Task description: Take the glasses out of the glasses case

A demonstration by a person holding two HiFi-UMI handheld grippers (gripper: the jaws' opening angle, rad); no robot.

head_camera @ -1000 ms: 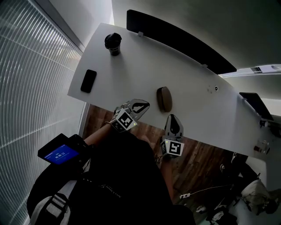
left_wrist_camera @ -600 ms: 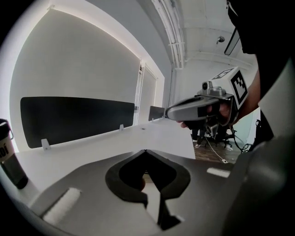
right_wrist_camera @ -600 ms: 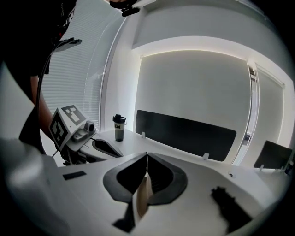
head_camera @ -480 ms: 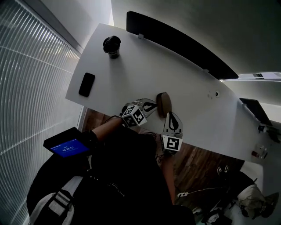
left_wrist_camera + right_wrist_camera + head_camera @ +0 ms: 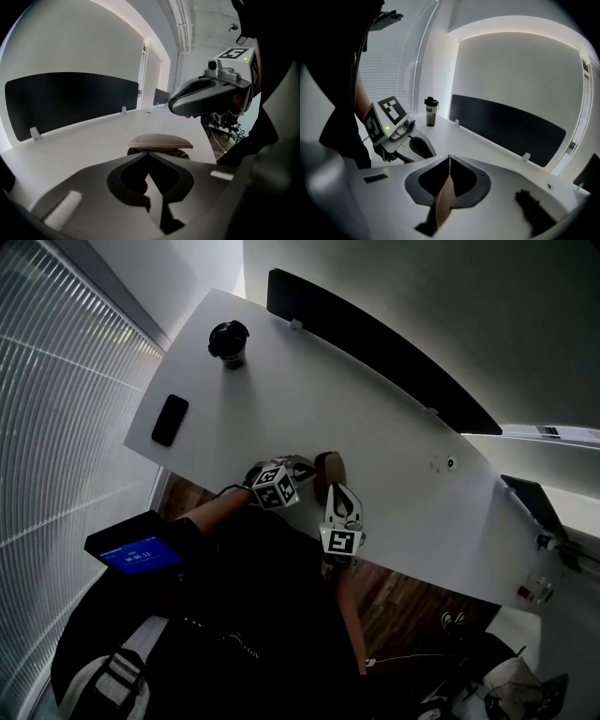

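Note:
A brown oval glasses case [image 5: 327, 471] lies near the front edge of the white table [image 5: 281, 381]. My left gripper [image 5: 302, 468] sits just left of it, jaws shut and empty. In the left gripper view the case [image 5: 160, 140] lies right ahead of the shut tips [image 5: 148, 153], its tan lid down. My right gripper [image 5: 336, 491] points at the case's near end from the front. Its jaws [image 5: 449, 158] are shut, and a strip of the tan case [image 5: 445, 199] shows through the gap beneath them. I see no glasses.
A black phone [image 5: 170, 419] lies at the table's left edge and a dark cup [image 5: 228, 341] stands at the far left corner. A dark partition [image 5: 375, 343] runs along the back edge. The table's front edge passes under both grippers, with wooden floor below.
Both grippers have come down and forward, closing in on the case from either side. The left one went from the table's edge up to the case's left side.

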